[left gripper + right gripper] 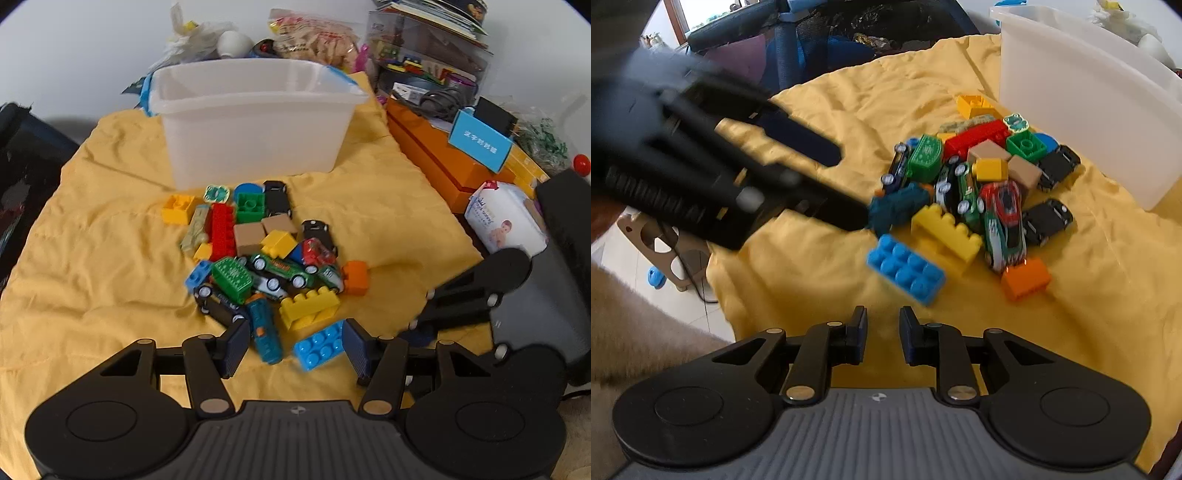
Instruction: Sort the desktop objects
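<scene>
My left gripper [291,345] stands wide open, a studded blue brick [320,344] and a teal toy car [265,330] between its ribbed pads. At twelve o'clock sits the translucent plastic bin [255,118] on rumpled yellow cloth [92,258]. My right gripper [882,334] hangs slightly parted, empty.

Bare crumpled yellow cloth [92,266] lies open to the left of the heap of plastic bricks and toy cars [266,258] and along its near edge, giving a free way in from those sides. Just behind the heap stands a translucent white plastic bin [255,122], its top open; the strip of cloth between them is narrow. The right side is closed by a stack of orange boxes [436,155] and a white wipes pack [506,218]. The flat blue studded brick [321,345] lies apart at the heap's near edge, cloth showing round it.
</scene>
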### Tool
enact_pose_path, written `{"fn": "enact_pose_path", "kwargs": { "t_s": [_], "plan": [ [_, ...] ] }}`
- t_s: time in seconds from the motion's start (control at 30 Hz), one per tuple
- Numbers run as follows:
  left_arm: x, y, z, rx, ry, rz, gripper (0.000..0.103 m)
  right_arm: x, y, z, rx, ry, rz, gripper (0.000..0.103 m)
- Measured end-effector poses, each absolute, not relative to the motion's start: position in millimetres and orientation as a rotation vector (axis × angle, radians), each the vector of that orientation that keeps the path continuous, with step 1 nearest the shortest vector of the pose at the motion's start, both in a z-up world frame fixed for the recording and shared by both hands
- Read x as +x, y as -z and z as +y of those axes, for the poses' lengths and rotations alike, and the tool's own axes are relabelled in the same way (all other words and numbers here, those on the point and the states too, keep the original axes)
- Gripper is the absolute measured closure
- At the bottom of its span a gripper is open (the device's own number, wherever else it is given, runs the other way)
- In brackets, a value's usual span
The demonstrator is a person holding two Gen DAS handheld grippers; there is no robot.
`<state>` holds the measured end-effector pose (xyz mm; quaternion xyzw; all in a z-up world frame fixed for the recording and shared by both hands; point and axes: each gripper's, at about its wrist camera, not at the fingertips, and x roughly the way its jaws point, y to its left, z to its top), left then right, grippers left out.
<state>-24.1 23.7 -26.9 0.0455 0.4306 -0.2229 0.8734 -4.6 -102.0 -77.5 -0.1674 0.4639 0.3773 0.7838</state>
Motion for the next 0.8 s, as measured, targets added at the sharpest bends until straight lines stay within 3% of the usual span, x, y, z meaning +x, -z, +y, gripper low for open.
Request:
{"fn": "enact_pose_path", "kwargs": {
  "t_s": [0.07,0.2,0.37,0.43,0.5,0.6,0.8],
  "plan": [
    [-25.9,27.5,23.1,0.095,0.471,0.901,0.043,-6.7,70.4,-109.5,-0.334,-0.797,0.963,0.079],
    [-27.5,30.1,26.4,0.082,0.468,0.923,0.043,-4.3,62.0,-108.9,-0.397,-0.791,0.861,0.061],
    [-29.0,28.5,28.8,0.069,0.461,0.927,0.043,13.9,69.5,-98.8,-0.442,-0.889,0.844,0.059],
    [-27.3,28.5,27.4,0.064,0.474,0.924,0.043,18.3,76.2,-91.9,-0.472,-0.911,0.847,0.059],
    [-22.9,29.3,21.3,0.076,0.514,0.909,0.043,18.2,80.6,-89.6,-0.494,-0.924,0.863,0.070],
    [-11.2,35.9,1.9,0.151,0.577,0.900,0.043,11.3,78.1,-102.2,-0.458,-0.881,0.885,0.075],
    [8.9,55.6,-29.1,0.354,0.639,0.907,0.047,-0.7,71.5,-149.2,-0.309,-0.674,0.944,0.077]
  ]
}}
